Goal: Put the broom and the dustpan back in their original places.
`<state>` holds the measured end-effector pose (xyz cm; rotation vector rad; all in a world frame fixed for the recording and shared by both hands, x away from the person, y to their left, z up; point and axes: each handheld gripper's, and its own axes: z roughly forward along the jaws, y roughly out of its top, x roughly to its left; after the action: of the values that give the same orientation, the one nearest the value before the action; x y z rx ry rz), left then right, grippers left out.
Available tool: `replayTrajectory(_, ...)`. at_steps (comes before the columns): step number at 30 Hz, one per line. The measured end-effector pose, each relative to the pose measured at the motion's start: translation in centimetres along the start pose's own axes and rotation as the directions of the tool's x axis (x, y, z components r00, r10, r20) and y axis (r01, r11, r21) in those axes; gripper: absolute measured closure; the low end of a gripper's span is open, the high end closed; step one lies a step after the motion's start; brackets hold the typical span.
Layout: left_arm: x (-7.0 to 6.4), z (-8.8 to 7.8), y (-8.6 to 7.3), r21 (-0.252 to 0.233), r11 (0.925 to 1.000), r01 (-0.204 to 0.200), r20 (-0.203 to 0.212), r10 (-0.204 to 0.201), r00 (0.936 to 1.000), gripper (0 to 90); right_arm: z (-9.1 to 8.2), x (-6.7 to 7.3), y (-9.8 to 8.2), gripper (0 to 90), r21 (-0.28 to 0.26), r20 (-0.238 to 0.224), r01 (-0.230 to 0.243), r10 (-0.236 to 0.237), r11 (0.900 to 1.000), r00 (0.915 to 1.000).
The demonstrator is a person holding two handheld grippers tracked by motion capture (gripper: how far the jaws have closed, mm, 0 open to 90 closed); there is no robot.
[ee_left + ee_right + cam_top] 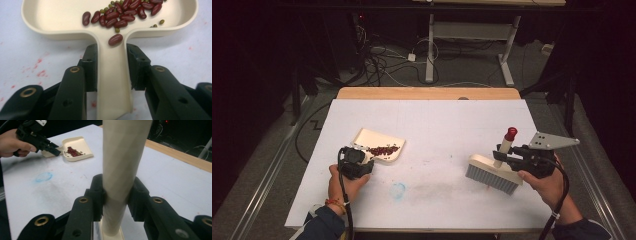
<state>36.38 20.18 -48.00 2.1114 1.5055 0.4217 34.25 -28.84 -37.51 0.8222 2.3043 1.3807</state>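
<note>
A cream dustpan [384, 140] lies left of centre on the white table, with red kidney beans [383, 149] and a few small green beans in it. My left gripper [368, 163] is shut on its flat handle [113, 82]; both pads sit against the handle's sides, and one bean [115, 39] lies at the handle's root. The pan's tray [62, 15] holds the bean pile [120, 15]. On the right, my right gripper [506, 153] is shut on the upright cream handle [122, 157] of a brush [492, 172] with grey bristles and a red cap [511, 133].
A faint blue ring [398, 190] and grey smudges mark the table's front middle. The wooden table edge [427, 93] runs along the back, with cables and desk legs on the floor beyond. The right gripper view also shows the dustpan [77, 150] and the left gripper [40, 141].
</note>
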Motion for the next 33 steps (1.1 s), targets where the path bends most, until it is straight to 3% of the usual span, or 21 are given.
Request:
replayTrajectory(3, -0.6, 0.0, -0.1, -0.007, 0.9999, 0.012, 0.045, -0.012, 0.9989, 51.9, 0.7, -1.2, 0.5, 68.3, 0.014, 0.028, -0.01, 0.01, 1.0, 0.9996)
replayTrajectory(5, -1.0, -0.2, -0.1, -0.017, 0.9999, -0.002, 0.078, 0.003, 0.9969, 49.4, 1.3, -1.9, 1.0, 67.8, 0.024, 0.043, -0.011, 0.01, 1.0, 0.999)
replayTrajectory(9, -1.9, -0.5, -0.1, -0.02, 0.9986, -0.048, 0.085, 0.05, 0.9951, 45.6, 2.6, -3.4, 2.0, 66.8, 0.053, 0.085, -0.026, 0.021, 0.998, 0.9961)
replayTrajectory(14, -1.7, -0.4, -0.2, -0.023, 0.9979, -0.061, 0.097, 0.063, 0.9934, 44.5, 4.6, -5.4, 2.5, 64.0, 0.082, 0.131, -0.082, 0.071, 0.993, 0.9889)
replayTrajectory(22, -1.2, -0.1, -0.1, -0.032, 0.9971, -0.069, 0.099, 0.071, 0.9925, 46.9, 8.2, -7.5, 3.4, 61.4, 0.16, 0.213, -0.132, 0.097, 0.978, 0.9722)
replayTrajectory(27, -1.0, 0.1, -0.1, -0.035, 0.9978, -0.056, 0.12, 0.06, 0.991, 46.7, 10.2, -8.2, 3.3, 61.0, 0.182, 0.267, -0.175, 0.122, 0.968, 0.9559)
replayTrajectory(33, -1.4, -0.1, -0.2, -0.037, 0.9958, -0.084, 0.144, 0.088, 0.9856, 42.0, 12.2, -8.9, 2.9, 60.7, 0.196, 0.303, -0.209, 0.144, 0.958, 0.9422)
